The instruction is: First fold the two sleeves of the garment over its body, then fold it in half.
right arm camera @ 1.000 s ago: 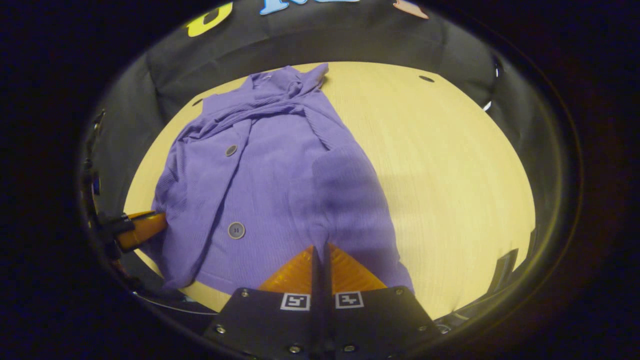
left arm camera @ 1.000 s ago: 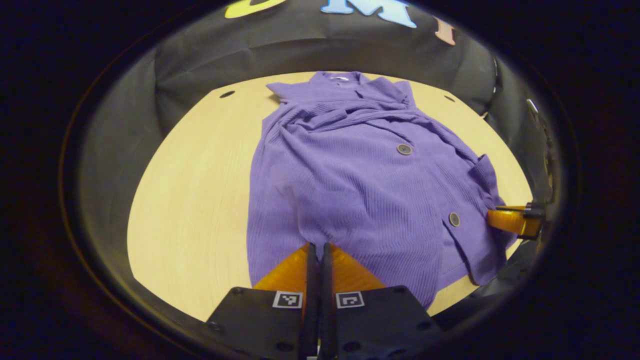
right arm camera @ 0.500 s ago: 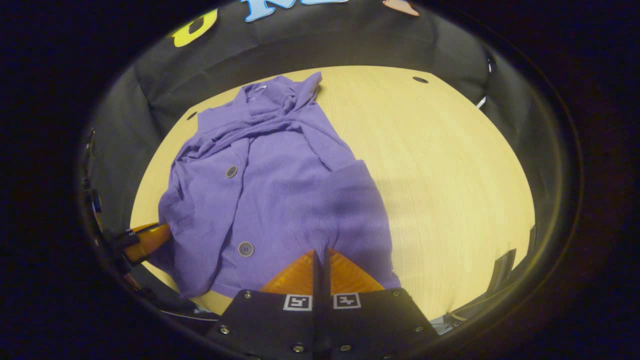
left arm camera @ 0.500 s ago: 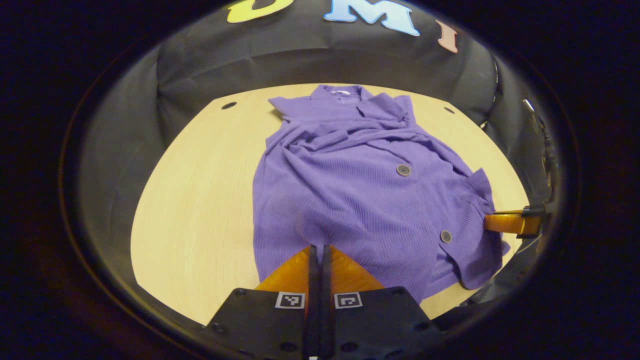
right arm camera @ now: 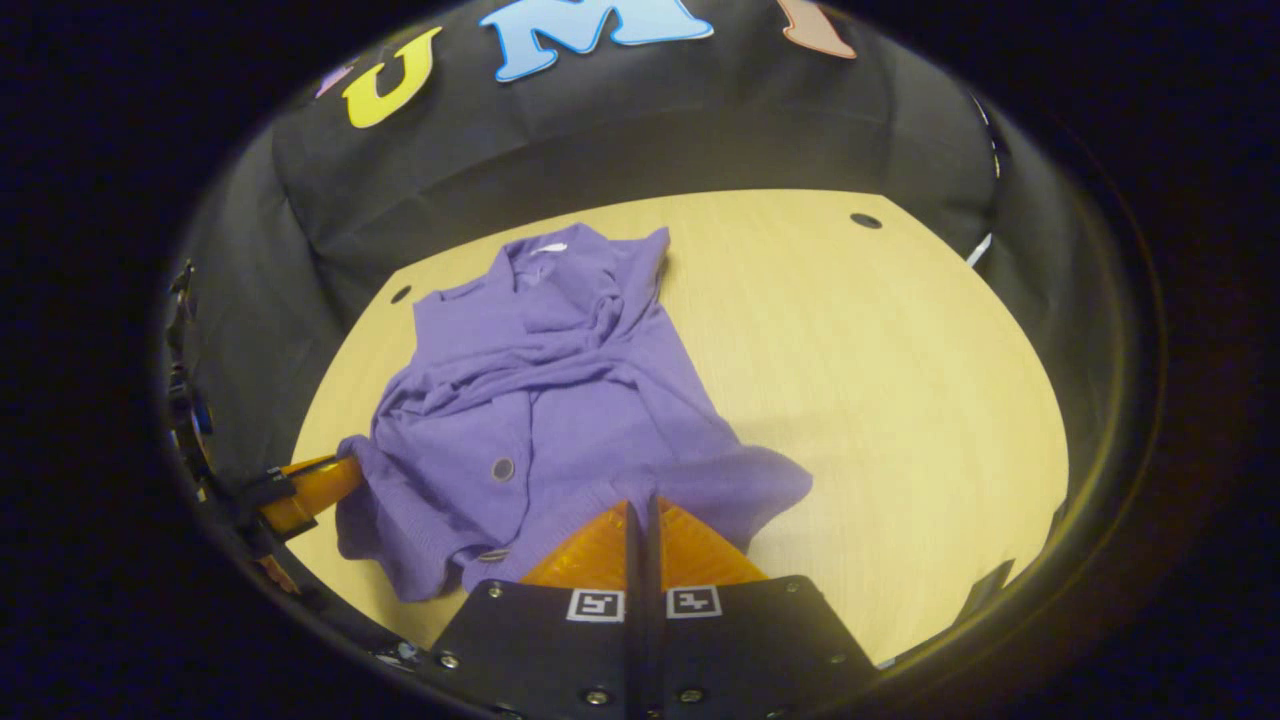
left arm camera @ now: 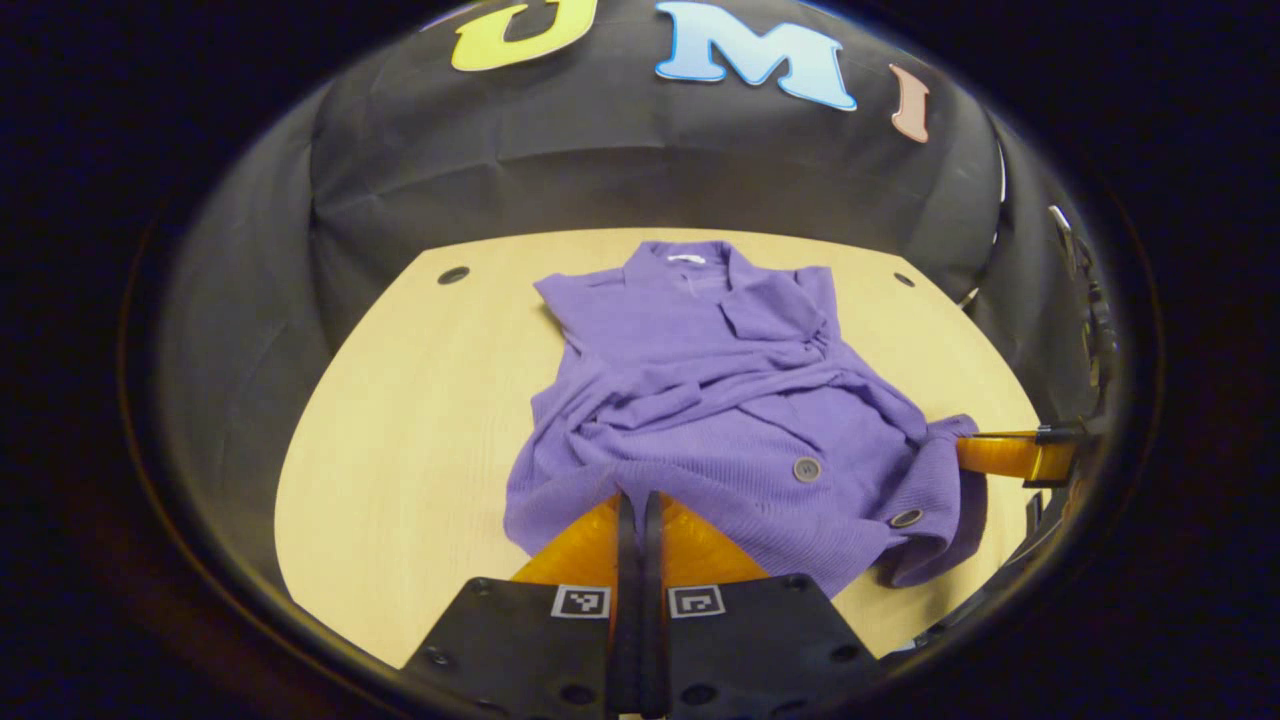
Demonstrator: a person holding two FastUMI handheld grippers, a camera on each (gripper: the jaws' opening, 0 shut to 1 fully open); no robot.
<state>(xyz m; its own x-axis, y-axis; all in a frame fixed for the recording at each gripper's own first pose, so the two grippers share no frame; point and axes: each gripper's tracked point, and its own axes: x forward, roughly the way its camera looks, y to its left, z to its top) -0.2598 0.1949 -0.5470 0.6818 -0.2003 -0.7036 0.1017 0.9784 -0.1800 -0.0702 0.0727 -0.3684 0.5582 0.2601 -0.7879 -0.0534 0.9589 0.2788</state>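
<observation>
A purple ribbed cardigan (left arm camera: pixel 700 390) (right arm camera: pixel 540 390) lies on a light wooden table (left arm camera: pixel 400 420) (right arm camera: pixel 880 380), its collar at the far side and both sleeves folded across the chest. My left gripper (left arm camera: pixel 632 497) is shut on the near hem at one corner, and its side shows in the right gripper view (right arm camera: pixel 335 478). My right gripper (right arm camera: pixel 640 505) is shut on the hem at the other corner and appears from the side in the left gripper view (left arm camera: pixel 965 452). The hem is lifted off the table and bunched, with two dark buttons (left arm camera: pixel 806 468) on the raised part.
Black cloth walls stand close behind and beside the table. Small dark holes (left arm camera: pixel 453 274) (right arm camera: pixel 865 220) mark the table's far corners. Bare wood spreads to the left of the garment in the left gripper view and to the right of it in the right gripper view.
Both grippers have risen and moved toward the collar with the hem in them. The lower half of the cardigan has come off the table and bunched up.
</observation>
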